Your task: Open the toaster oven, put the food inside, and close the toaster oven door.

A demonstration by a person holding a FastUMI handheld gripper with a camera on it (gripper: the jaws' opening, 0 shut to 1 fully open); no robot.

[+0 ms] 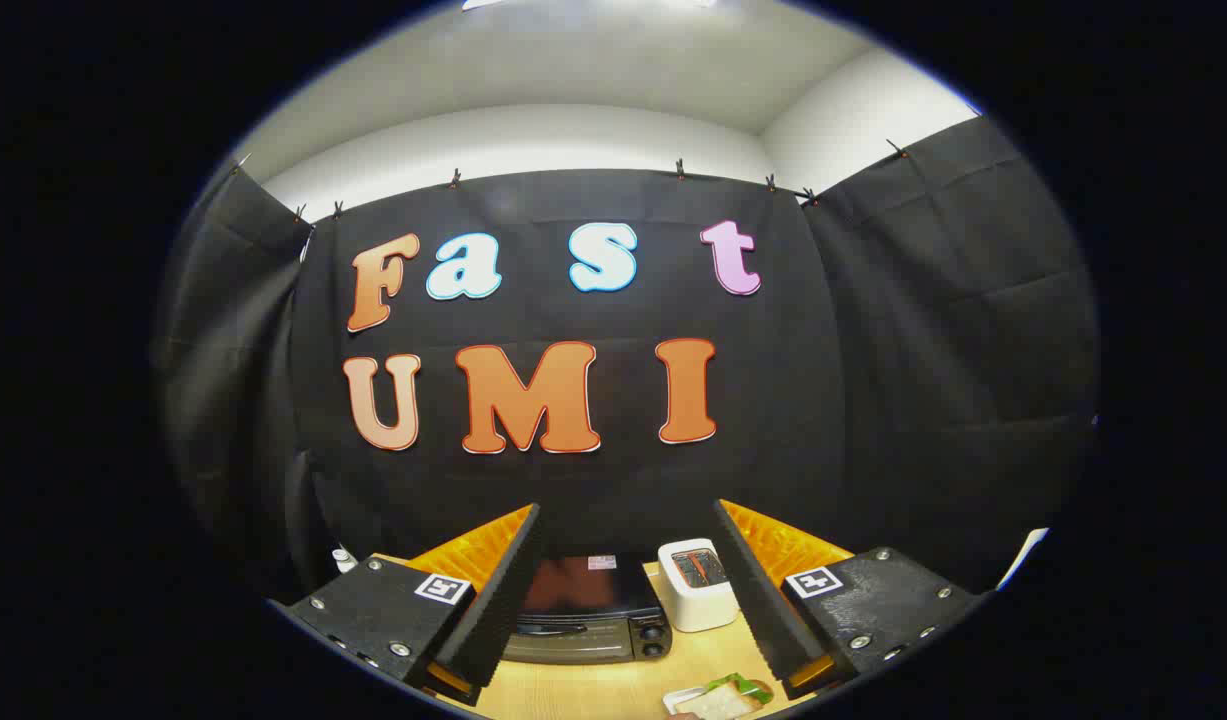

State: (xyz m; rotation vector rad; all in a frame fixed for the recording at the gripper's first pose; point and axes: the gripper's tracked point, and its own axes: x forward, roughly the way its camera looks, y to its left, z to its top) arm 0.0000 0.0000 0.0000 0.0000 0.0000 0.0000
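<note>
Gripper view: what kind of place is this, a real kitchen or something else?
Probably a staged recording booth, not a real kitchen: black cloth hangs as walls around a wooden table with a toaster oven, a white toaster and a sandwich. The tongs are open above the table.

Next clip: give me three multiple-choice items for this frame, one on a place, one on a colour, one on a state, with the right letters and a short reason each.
1. Where does the white toaster stand?
A. beside the toaster oven, beyond the fingers
B. on top of the toaster oven
C. between the fingers, held

2. What colour is the toaster oven's body?
A. white
B. black
C. red

3. How is the tool?
A. shut on the sandwich
B. shut on the oven handle
C. open, holding nothing

Answers:
1 A: it sits on the wooden table next to the oven.
2 B: its casing and knobs are dark.
3 C: the fingers stand wide apart, with the oven door shut and the sandwich on its plate nearer the tool.
</note>
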